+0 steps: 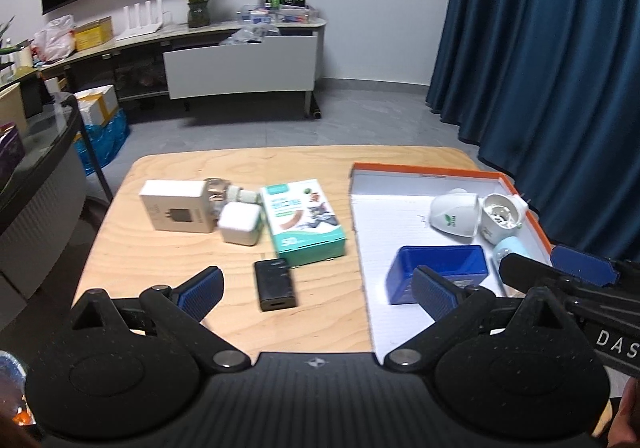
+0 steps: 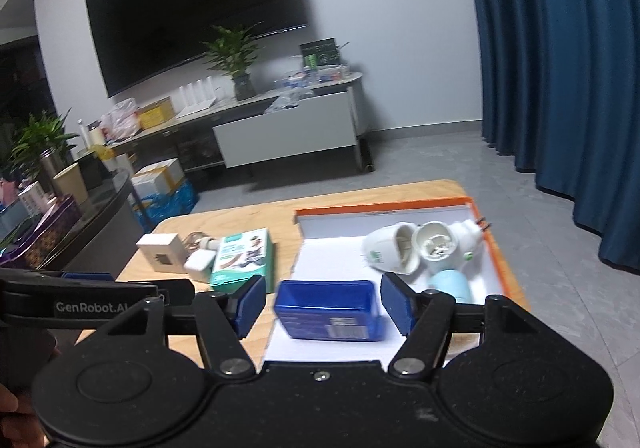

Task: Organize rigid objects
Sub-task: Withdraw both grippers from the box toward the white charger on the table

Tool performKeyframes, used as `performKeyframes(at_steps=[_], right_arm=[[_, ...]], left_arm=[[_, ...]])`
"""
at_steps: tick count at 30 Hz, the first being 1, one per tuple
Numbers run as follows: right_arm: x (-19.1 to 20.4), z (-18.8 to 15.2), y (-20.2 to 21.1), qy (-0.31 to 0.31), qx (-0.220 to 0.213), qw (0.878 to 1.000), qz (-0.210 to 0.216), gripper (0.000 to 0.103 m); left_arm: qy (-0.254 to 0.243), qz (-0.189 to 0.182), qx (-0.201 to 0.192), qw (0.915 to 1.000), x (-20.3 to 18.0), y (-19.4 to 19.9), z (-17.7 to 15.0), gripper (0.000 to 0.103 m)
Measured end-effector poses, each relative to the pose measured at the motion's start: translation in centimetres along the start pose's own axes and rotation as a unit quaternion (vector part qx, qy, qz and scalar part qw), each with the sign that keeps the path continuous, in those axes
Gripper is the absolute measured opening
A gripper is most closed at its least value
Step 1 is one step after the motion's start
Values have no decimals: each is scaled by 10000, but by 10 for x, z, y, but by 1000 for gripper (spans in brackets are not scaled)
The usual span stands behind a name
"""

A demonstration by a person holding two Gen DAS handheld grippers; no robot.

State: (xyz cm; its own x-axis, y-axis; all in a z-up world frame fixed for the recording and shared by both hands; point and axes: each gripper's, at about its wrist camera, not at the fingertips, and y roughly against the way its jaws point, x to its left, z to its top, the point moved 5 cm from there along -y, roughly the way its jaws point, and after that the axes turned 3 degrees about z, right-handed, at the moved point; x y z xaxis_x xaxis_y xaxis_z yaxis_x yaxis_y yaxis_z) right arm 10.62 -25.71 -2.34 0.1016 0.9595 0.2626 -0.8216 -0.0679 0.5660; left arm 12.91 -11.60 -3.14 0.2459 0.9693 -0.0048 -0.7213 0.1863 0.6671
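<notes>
A white tray with an orange rim point(image 1: 424, 168) point(image 2: 384, 207) lies on the right of the wooden table point(image 1: 132, 248). In it lie a blue box point(image 1: 440, 268) point(image 2: 328, 312), two white plug-in devices point(image 1: 456, 215) point(image 2: 392, 252) and a pale blue cylinder point(image 1: 510, 248). My right gripper point(image 2: 323, 304) is open around the blue box, with a gap on each side of it. My left gripper point(image 1: 320, 294) is wide open above a black power bank point(image 1: 276, 284). A teal box point(image 1: 304, 224), a white charger cube point(image 1: 240, 224) and a white carton point(image 1: 176, 209) sit further back.
The right gripper's fingers point(image 1: 580, 268) reach in over the tray's near right corner, close beside my left one. A dark curved counter point(image 1: 40, 167) stands to the left of the table. Blue curtains point(image 1: 560, 67) hang on the right, and a low sideboard point(image 1: 240, 63) stands across the floor.
</notes>
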Motion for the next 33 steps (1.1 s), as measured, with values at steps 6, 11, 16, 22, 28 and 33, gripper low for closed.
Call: performKeyframes(at_steps=[6, 11, 16, 22, 28, 33], right_arm=[[21, -5, -11, 138, 141, 9996, 185, 77], [38, -11, -19, 253, 245, 9989, 315, 77], [47, -16, -25, 321, 345, 9980, 423, 77], [50, -22, -28, 350, 440, 9972, 490, 77], [45, -26, -31, 279, 494, 9970, 518, 77], [44, -29, -36, 253, 558, 9967, 525, 77]], left_arm=[[187, 105, 27, 9998, 26, 3, -8, 103], [349, 198, 30, 9992, 46, 4, -15, 103], [511, 274, 55, 9983, 67, 4, -24, 103], [671, 476, 203, 9964, 97, -5, -41, 103], [591, 576, 244, 9963, 114, -15, -54, 103], [509, 650, 372, 9959, 116, -31, -64, 103]])
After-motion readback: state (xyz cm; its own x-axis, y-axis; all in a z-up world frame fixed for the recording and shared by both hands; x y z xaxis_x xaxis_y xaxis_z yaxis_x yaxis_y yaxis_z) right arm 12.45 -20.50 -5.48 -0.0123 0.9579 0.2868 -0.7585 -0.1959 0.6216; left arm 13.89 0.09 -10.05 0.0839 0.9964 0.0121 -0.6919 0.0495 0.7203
